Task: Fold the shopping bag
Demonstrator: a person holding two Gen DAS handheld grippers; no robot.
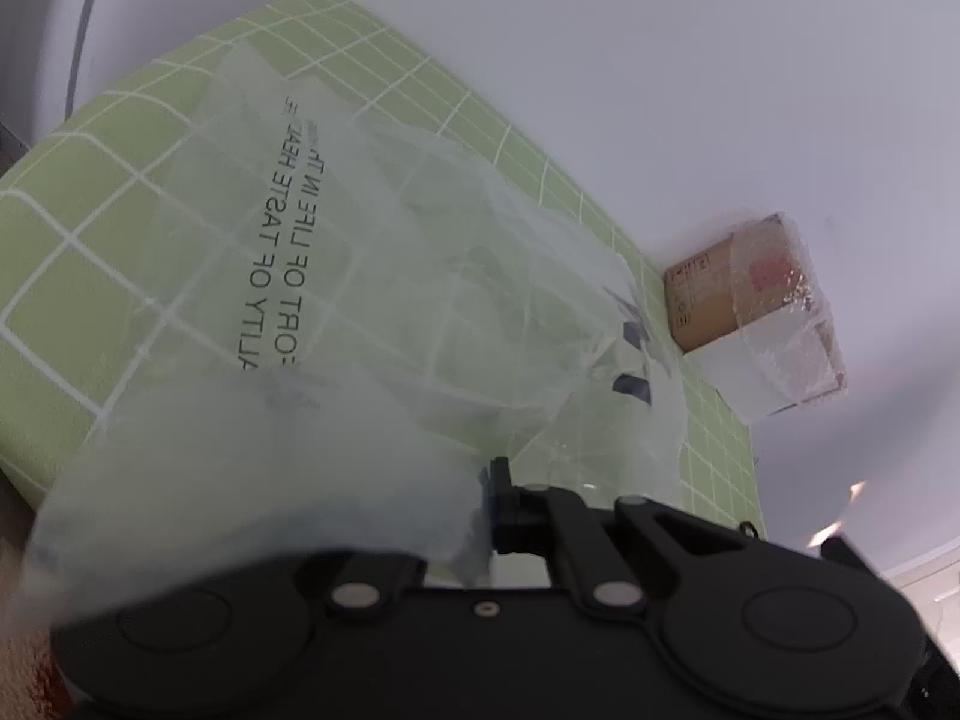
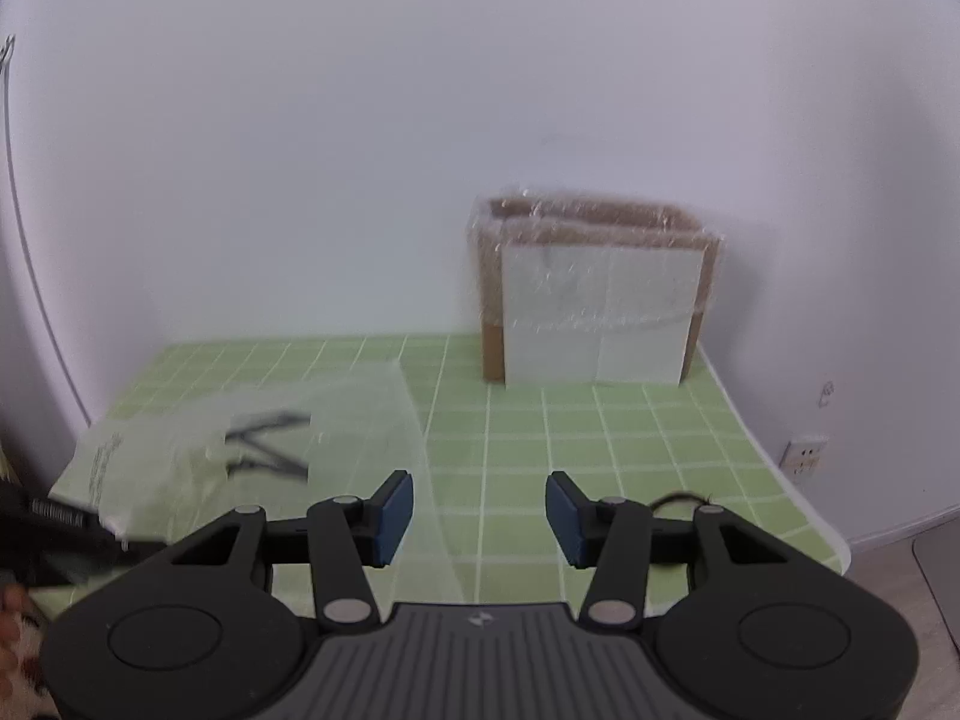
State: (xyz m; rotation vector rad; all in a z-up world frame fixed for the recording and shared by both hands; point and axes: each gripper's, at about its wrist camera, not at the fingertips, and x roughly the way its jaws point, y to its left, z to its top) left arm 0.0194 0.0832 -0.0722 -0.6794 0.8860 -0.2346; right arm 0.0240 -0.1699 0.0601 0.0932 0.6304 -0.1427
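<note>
Seen from the left wrist, starting at the left: green gridded mat over the tabletop, running away toward a plain white wall. Spread across the mat, a translucent shopping bag, rumpled, black lettering mirrored through the film, a near flap lifted and blurred over the tool's left side. Near centre, left gripper shut narrow, a gathered fold of the bag pinched between the jaws. Further right, past the bag's dark printed marks, a cardboard box wrapped in clear film, standing at the far right corner of the mat against the wall. Seen from the right wrist, again from the left: a thin cable down the wall, then the shopping bag lying flat on the left half of the mat, a black zigzag mark on it, its right edge running near to far under the gap of the tool. At the near left edge, a dark blurred tool part on the bag, too smeared to name. Centre, right gripper parted to a middling width, blue pads clear of the film, nothing gripped. Far and right of centre, the box, white sheet on its front. Near right, a black cord on the mat; beyond the edge, a wall socket.
</note>
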